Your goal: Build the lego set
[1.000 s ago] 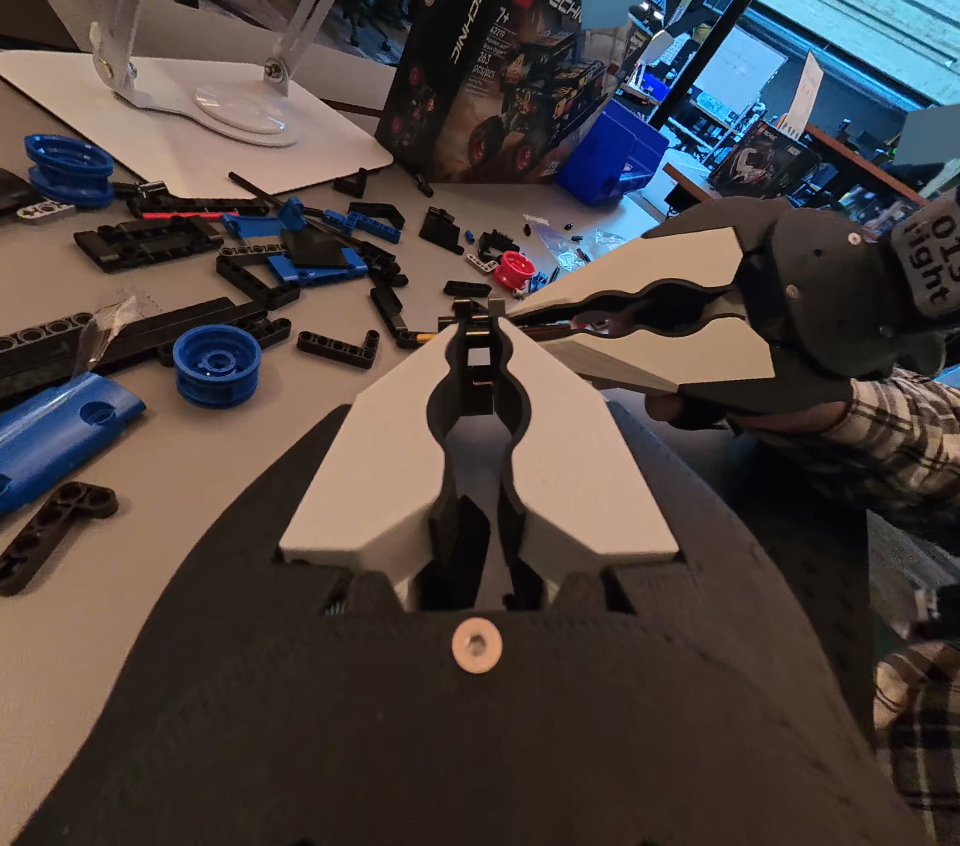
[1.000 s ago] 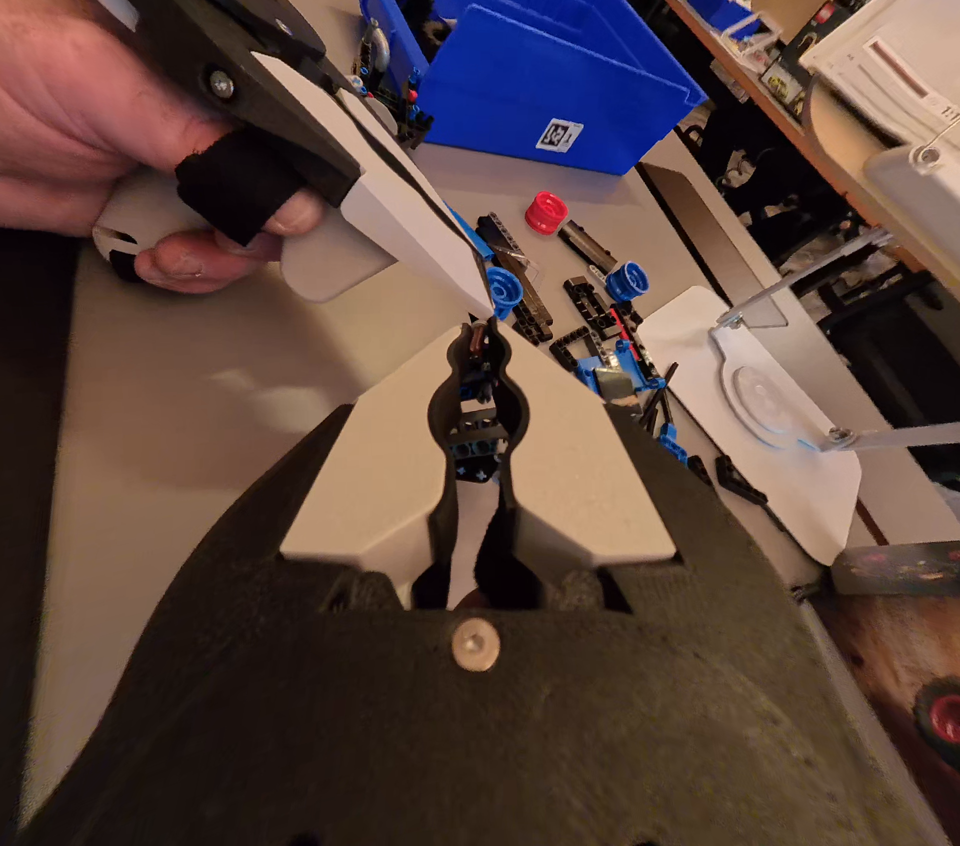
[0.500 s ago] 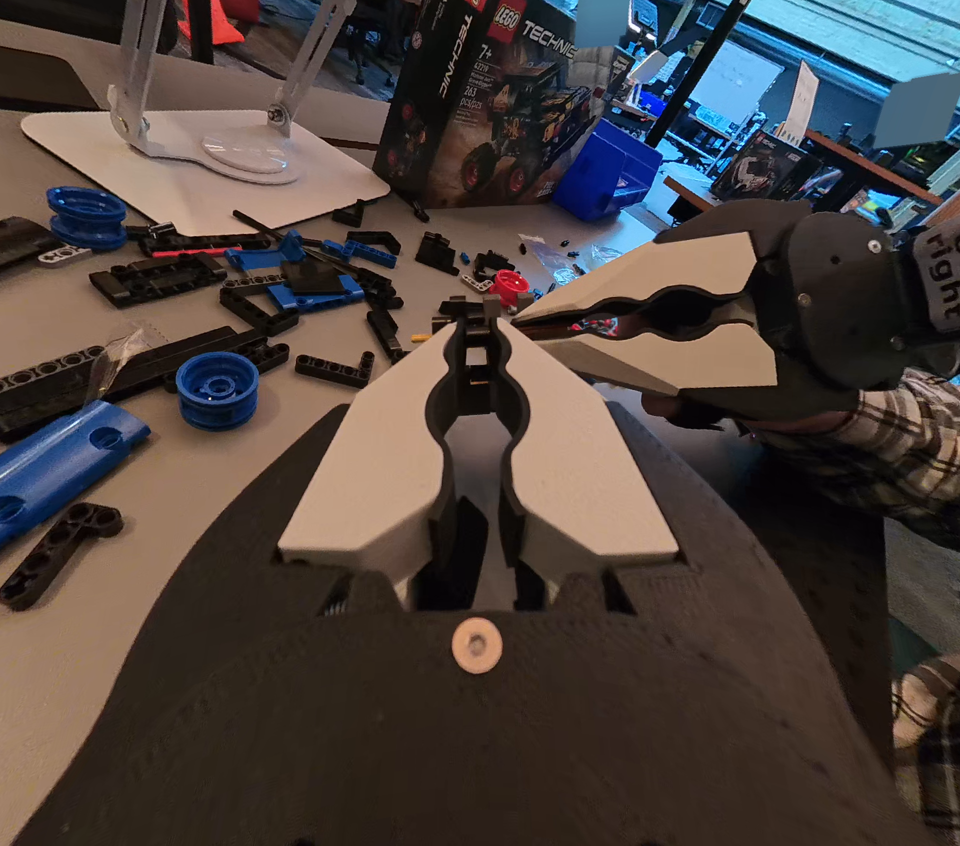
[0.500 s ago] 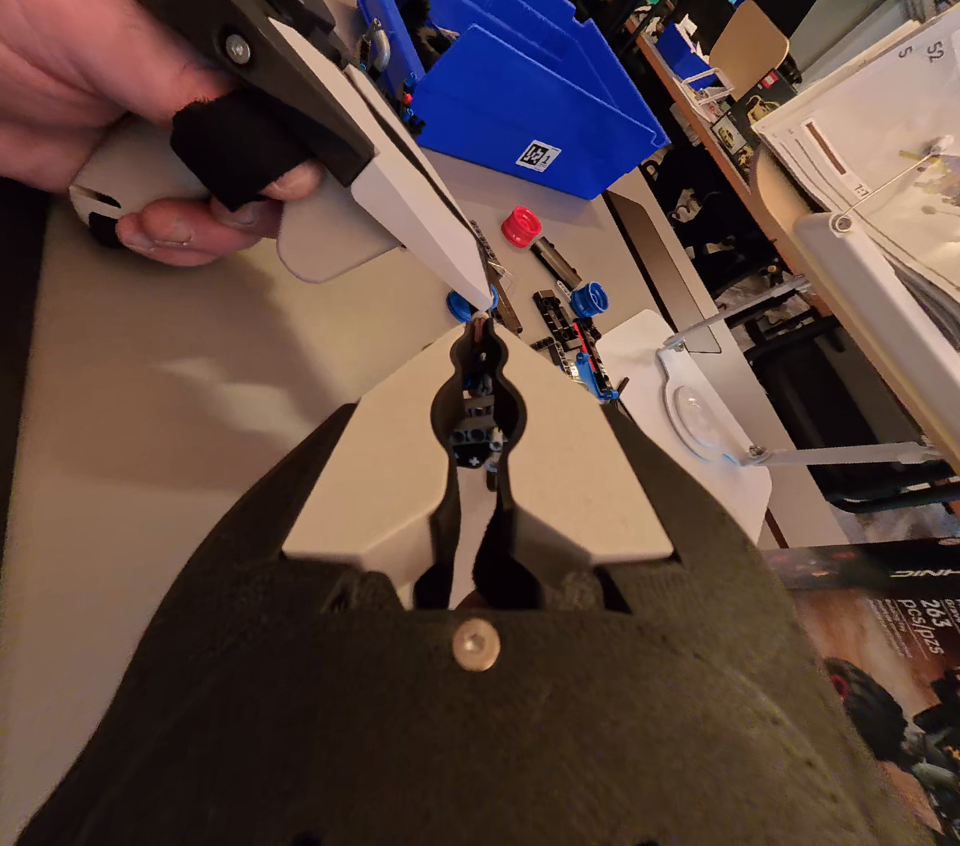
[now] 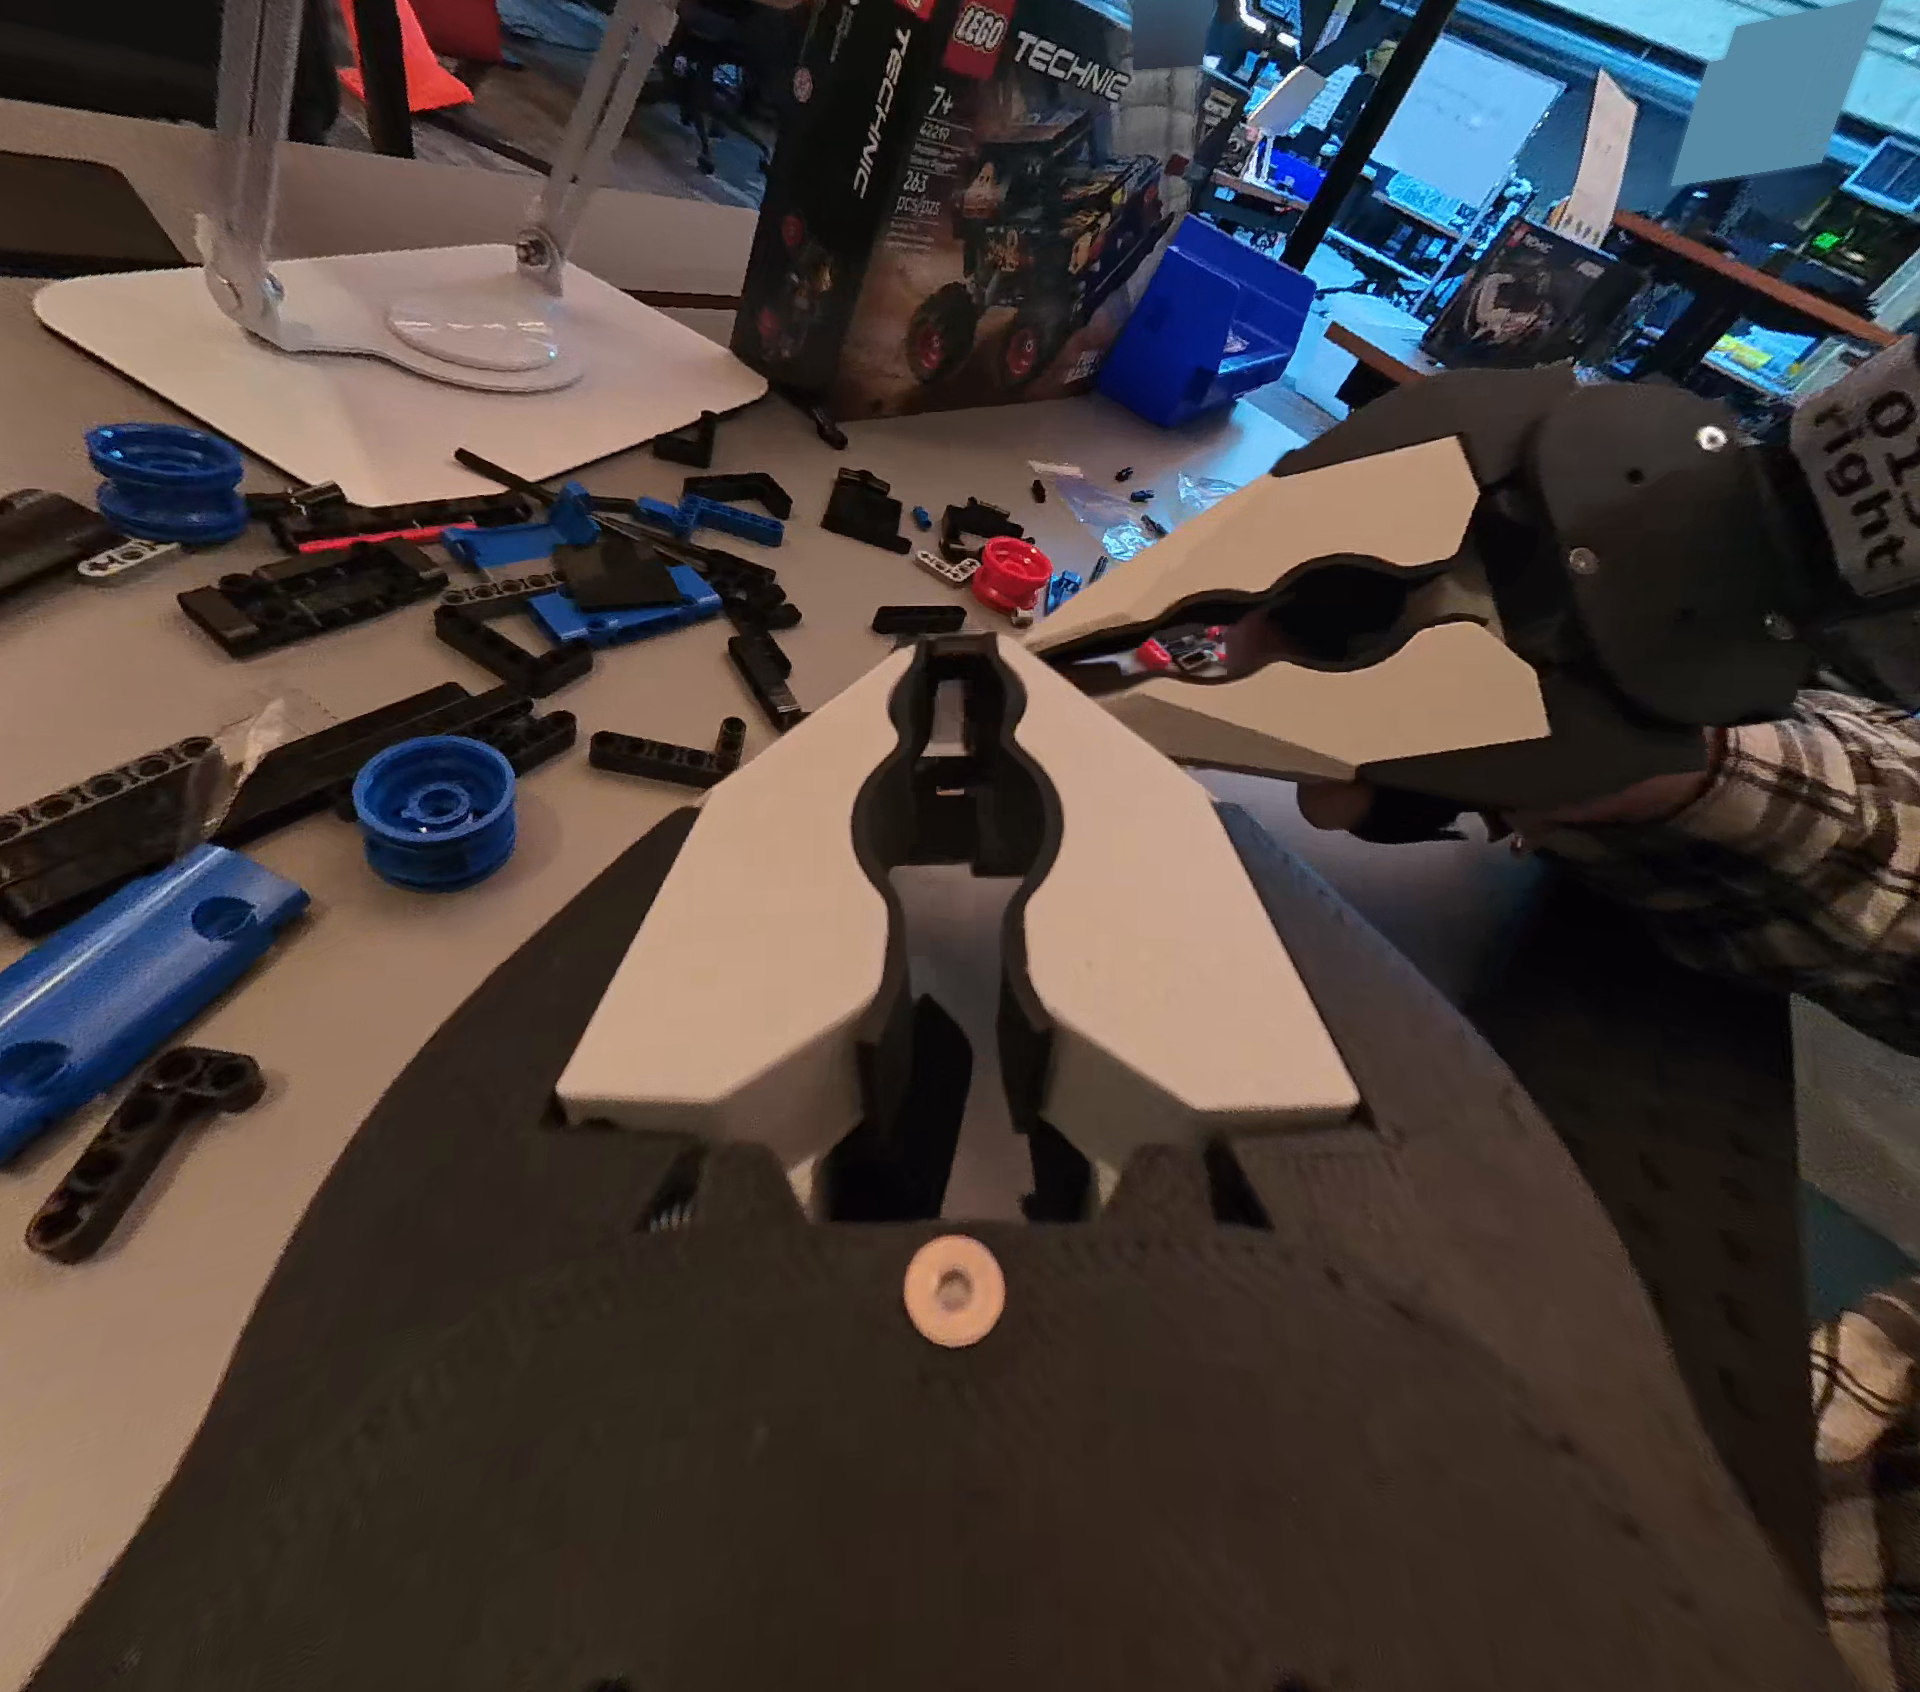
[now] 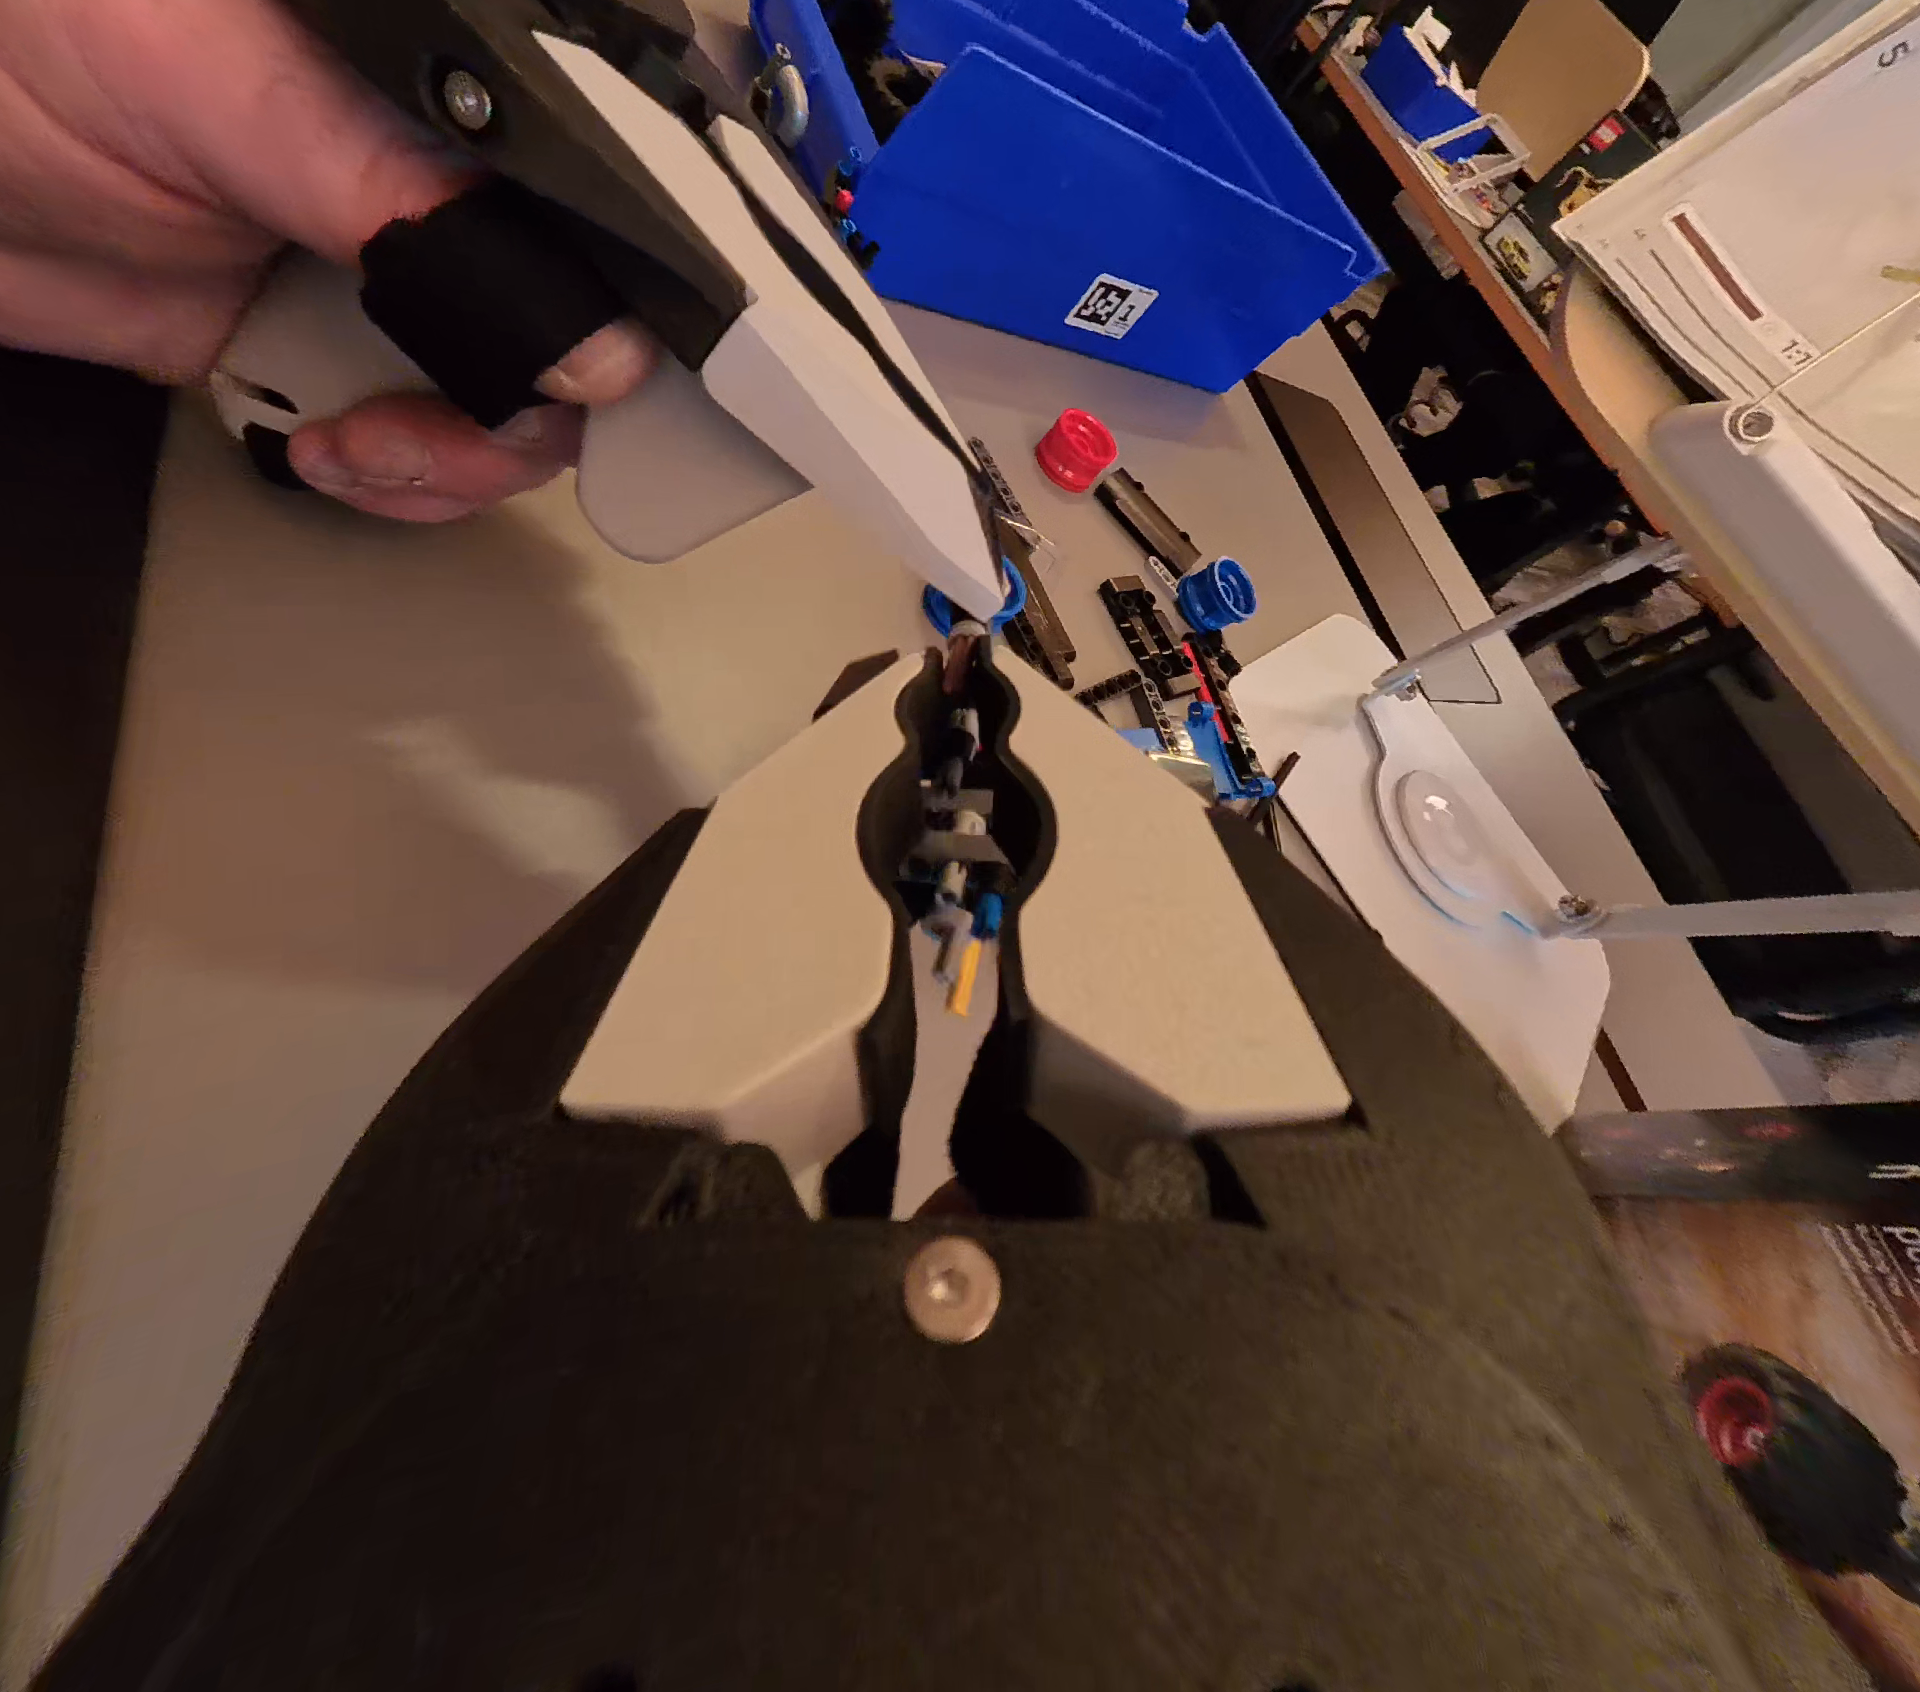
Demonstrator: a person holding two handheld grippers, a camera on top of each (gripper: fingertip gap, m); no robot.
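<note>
My left gripper (image 5: 956, 653) is shut on a small black lego piece (image 5: 951, 697) and holds it above the grey table (image 5: 343, 1154). My right gripper (image 6: 961, 663) is shut on a small lego assembly (image 6: 956, 821) of black, grey, blue and yellow parts. The two grippers meet tip to tip. In the left wrist view the right gripper (image 5: 1051, 647) comes in from the right, with a red part (image 5: 1153, 655) between its fingers. In the right wrist view the left gripper (image 6: 982, 588) comes in from the upper left, held by a hand (image 6: 156, 188).
Loose black and blue beams (image 5: 582, 593), two blue wheels (image 5: 434, 811) (image 5: 166, 479), a red wheel (image 5: 1013, 572) and a blue panel (image 5: 125, 988) lie on the table. A lego box (image 5: 966, 188), a blue bin (image 6: 1039, 136) and a white stand base (image 5: 395, 364) stand at the back. Both grippers' tips are close together, under 4 cm apart.
Both grippers have stayed shut and tip to tip. The right gripper has rolled, so more of its assembly and a yellow part show. The left gripper has tilted up slightly.
</note>
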